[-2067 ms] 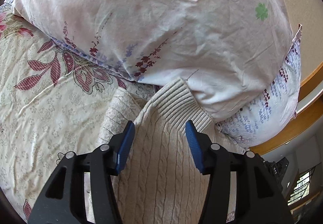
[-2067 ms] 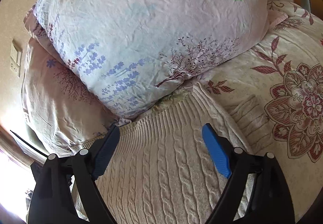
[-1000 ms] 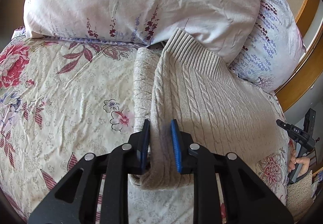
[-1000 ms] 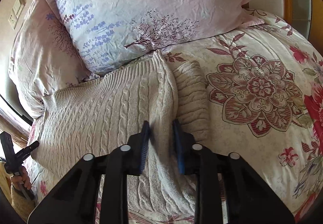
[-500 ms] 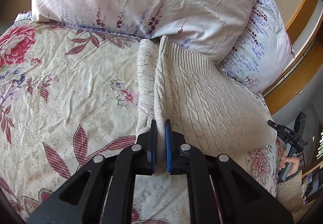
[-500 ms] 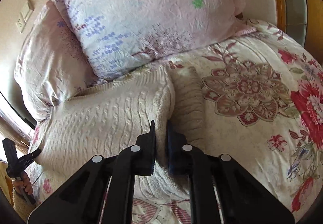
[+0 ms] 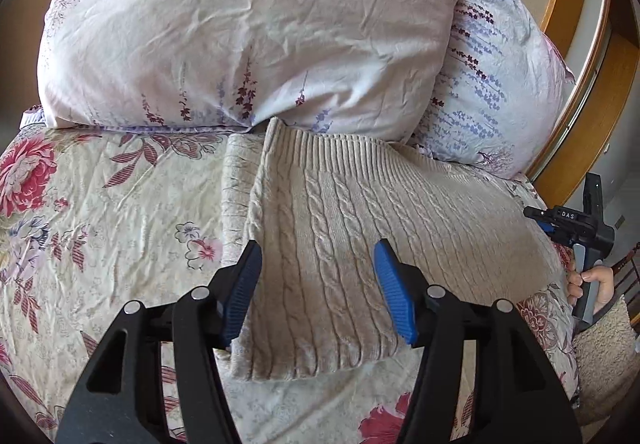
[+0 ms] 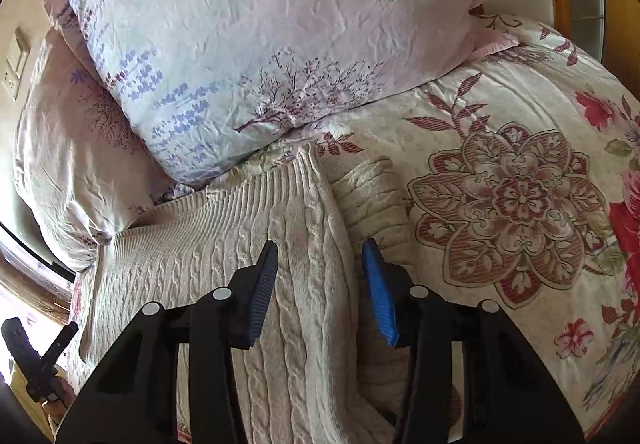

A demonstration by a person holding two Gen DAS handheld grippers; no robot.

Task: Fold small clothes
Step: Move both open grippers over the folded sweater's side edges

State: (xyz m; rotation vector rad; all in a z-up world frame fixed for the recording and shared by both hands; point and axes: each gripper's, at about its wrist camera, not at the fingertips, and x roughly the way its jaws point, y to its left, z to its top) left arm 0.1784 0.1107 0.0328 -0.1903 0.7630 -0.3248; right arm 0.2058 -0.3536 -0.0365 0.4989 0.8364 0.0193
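A cream cable-knit sweater (image 7: 360,228) lies folded on the floral bedspread (image 7: 100,244), its ribbed hem against the pillows. A sleeve (image 7: 234,179) lies along its left side. My left gripper (image 7: 318,284) is open and empty, its blue pads either side of the sweater's near left part. In the right wrist view the sweater (image 8: 208,244) fills the lower left, with the sleeve (image 8: 372,195) beside its folded edge. My right gripper (image 8: 320,284) is open and empty over that edge.
Two floral pillows (image 7: 248,27) (image 7: 492,83) stand against the headboard behind the sweater. A wooden bed frame (image 7: 592,115) runs at the right. A wall socket (image 8: 14,63) shows at the left. The floral bedspread (image 8: 520,183) stretches to the right.
Both grippers were shut on the sweater's folded edge half a second ago. Now both have opened and let it go, and the sweater lies flat on the bed.
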